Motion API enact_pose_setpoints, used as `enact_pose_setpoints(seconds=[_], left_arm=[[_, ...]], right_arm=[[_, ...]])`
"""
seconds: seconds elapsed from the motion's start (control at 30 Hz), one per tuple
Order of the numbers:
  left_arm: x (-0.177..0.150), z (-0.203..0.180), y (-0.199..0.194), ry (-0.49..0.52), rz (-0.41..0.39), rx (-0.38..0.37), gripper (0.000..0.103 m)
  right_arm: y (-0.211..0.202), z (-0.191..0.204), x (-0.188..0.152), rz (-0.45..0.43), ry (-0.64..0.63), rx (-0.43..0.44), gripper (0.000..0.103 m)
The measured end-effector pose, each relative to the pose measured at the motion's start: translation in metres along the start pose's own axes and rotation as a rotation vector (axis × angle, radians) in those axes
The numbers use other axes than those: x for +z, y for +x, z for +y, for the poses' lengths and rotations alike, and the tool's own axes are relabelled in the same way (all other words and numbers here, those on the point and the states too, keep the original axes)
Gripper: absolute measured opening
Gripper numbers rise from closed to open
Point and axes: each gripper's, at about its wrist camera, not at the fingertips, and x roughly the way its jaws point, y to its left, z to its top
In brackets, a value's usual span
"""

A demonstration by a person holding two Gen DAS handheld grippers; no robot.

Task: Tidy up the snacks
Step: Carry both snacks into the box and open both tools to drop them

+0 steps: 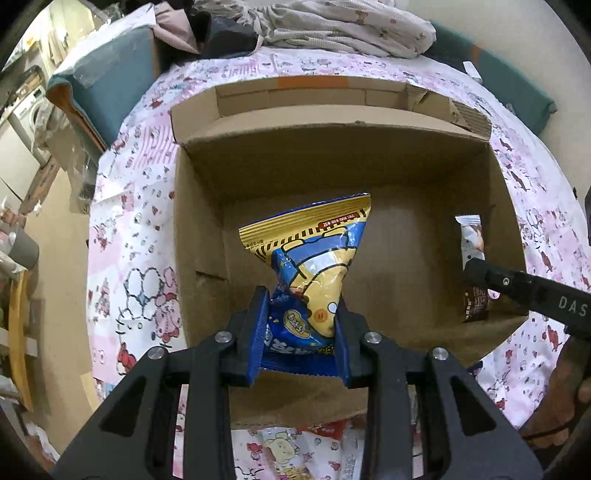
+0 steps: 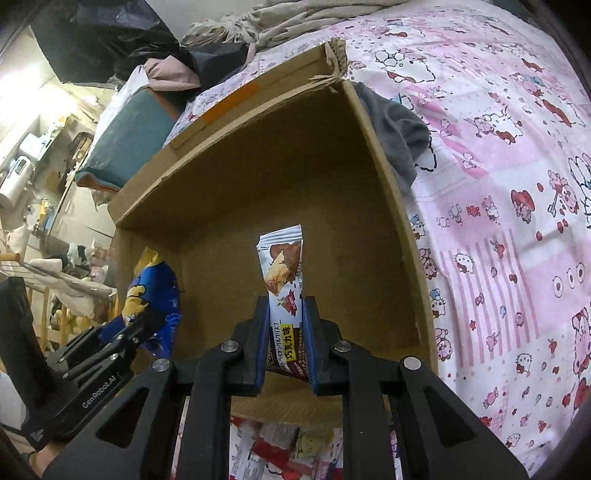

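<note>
An open cardboard box (image 1: 332, 155) is placed on a bed covered with a pink cartoon-print sheet (image 1: 140, 229), and both grippers are held over the opening of this box.

The left gripper (image 1: 301, 332) is closed on a blue and yellow snack bag (image 1: 317, 258). The bag is pinched at its lower part between the two blue pads (image 1: 258, 332), and its crimped yellow top edge is pointed away from the gripper, toward the far wall of the box. The bag is held above the box floor, on the left half of the box as seen from the left wrist camera. It cannot be told whether the bag touches the floor.

The right gripper (image 2: 286, 336) is closed on a chocolate snack bar wrapper (image 2: 282, 273), white at the top and brown at the bottom, with a picture of a bar printed on it. The wrapper is clamped near its lower half between the blue pads (image 2: 260, 332), and it is held close to the right wall of the box. In the left wrist view, the same wrapper is seen just beside that wall, under a black finger of the right gripper.

A grey cloth (image 2: 399, 136) is draped just outside the right wall of the box. Behind the far flap of the box, a pile of crumpled clothes (image 1: 332, 26) is seen. In front of the near wall of the box, more snack packets (image 2: 280, 450) are lying on the sheet.
</note>
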Motion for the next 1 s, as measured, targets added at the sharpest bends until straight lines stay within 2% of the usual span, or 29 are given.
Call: enact_pose_setpoints(seconds=[0.47, 0.53, 0.57, 0.6, 0.63, 0.67, 0.7, 0.83, 1.0], left_arm=[[-0.006, -0.004, 0.000, 0.007, -0.004, -0.014, 0.032], [-0.005, -0.005, -0.002, 0.011, -0.010, -0.027, 0.037], [-0.005, -0.006, -0.003, 0.013, -0.011, -0.041, 0.050], [-0.005, -0.006, -0.004, 0.013, -0.013, -0.053, 0.069], [-0.006, -0.006, -0.006, 0.007, -0.017, -0.061, 0.077], [-0.006, -0.005, -0.008, -0.002, -0.027, -0.070, 0.085], [-0.005, -0.004, -0.010, -0.007, -0.033, -0.077, 0.086], [-0.004, 0.000, -0.017, -0.027, -0.044, -0.084, 0.086], [-0.005, 0.013, -0.032, -0.100, -0.055, -0.148, 0.086]], right_arm=[[-0.004, 0.004, -0.001, -0.043, -0.002, 0.034, 0.022], [-0.007, 0.005, 0.001, -0.056, -0.004, 0.043, 0.022], [-0.008, 0.006, 0.001, -0.059, -0.003, 0.049, 0.024], [-0.010, 0.006, 0.002, -0.063, -0.003, 0.052, 0.031], [-0.012, 0.006, 0.002, -0.073, 0.000, 0.054, 0.053], [-0.017, 0.006, 0.002, -0.096, 0.004, 0.057, 0.065], [-0.020, 0.006, 0.002, -0.115, 0.004, 0.055, 0.079], [-0.035, 0.011, 0.002, -0.166, -0.018, 0.041, 0.088], [-0.049, 0.013, -0.005, -0.196, -0.013, 0.026, 0.089]])
